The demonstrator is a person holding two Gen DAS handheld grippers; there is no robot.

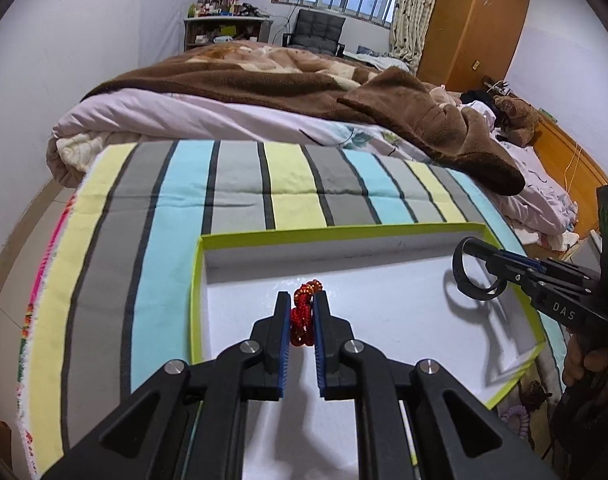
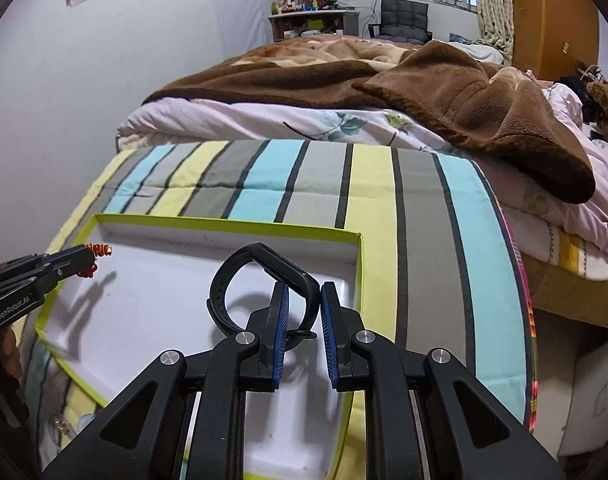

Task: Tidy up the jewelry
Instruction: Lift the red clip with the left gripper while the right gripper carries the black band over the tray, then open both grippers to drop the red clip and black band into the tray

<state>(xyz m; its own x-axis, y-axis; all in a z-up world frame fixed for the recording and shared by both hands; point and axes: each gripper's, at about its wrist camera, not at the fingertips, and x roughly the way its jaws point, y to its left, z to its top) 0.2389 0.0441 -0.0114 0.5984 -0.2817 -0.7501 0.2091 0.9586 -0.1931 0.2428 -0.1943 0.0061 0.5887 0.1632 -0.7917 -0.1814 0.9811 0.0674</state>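
Note:
My left gripper is shut on a red beaded bracelet and holds it above the white floor of a shallow green-rimmed box. My right gripper is shut on a black wristband, whose loop sticks out to the left, above the same box. In the left wrist view the right gripper comes in from the right with the black band. In the right wrist view the left gripper comes in from the left with the red bracelet.
The box lies on a striped yellow, grey and blue cloth at the foot of a bed with a brown blanket. More small items lie below the box's right corner. A wardrobe and shelf stand beyond.

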